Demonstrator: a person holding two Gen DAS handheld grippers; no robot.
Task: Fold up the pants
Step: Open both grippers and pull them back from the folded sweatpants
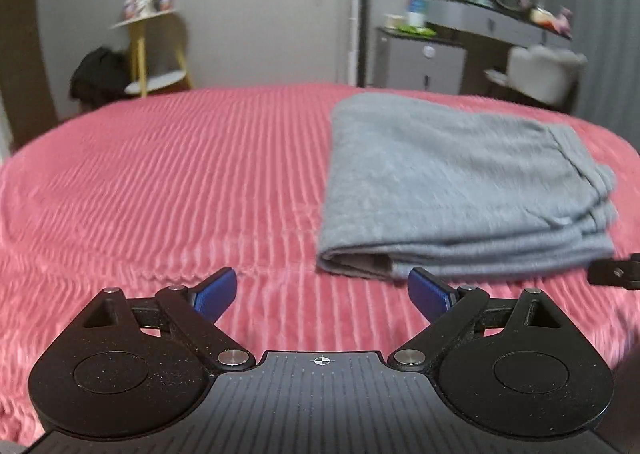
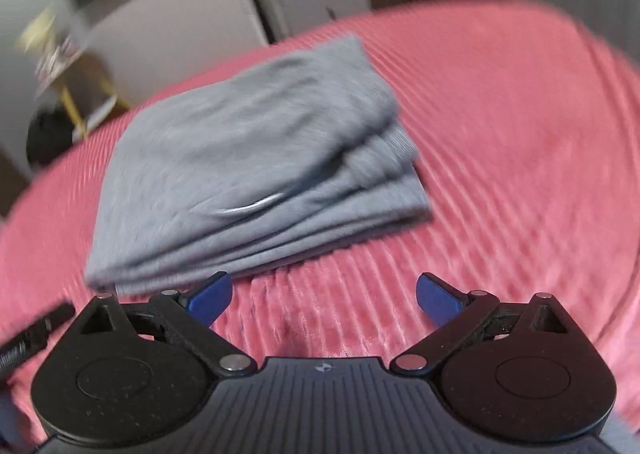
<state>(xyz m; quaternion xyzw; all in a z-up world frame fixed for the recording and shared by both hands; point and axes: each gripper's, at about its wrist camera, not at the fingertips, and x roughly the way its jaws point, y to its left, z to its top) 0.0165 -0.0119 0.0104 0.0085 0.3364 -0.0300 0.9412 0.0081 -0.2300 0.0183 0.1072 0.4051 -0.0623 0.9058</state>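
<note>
While the grey pants (image 1: pixel 460 182) lie folded into a thick rectangle on the pink ribbed bedspread (image 1: pixel 180 182), both tools hang clear of them. In the left wrist view, the left hand-held gripper (image 1: pixel 322 292) has its blue pads spread wide with nothing between them, just short of the near folded edge of the stack. In the right wrist view, the right hand-held gripper (image 2: pixel 324 296) is likewise spread wide and empty, near the stack's near right edge; that picture is blurred. Layered edges of the pants show along the near side and at the right end. Bare bedspread runs broad to the left of the pants and to their right.
</note>
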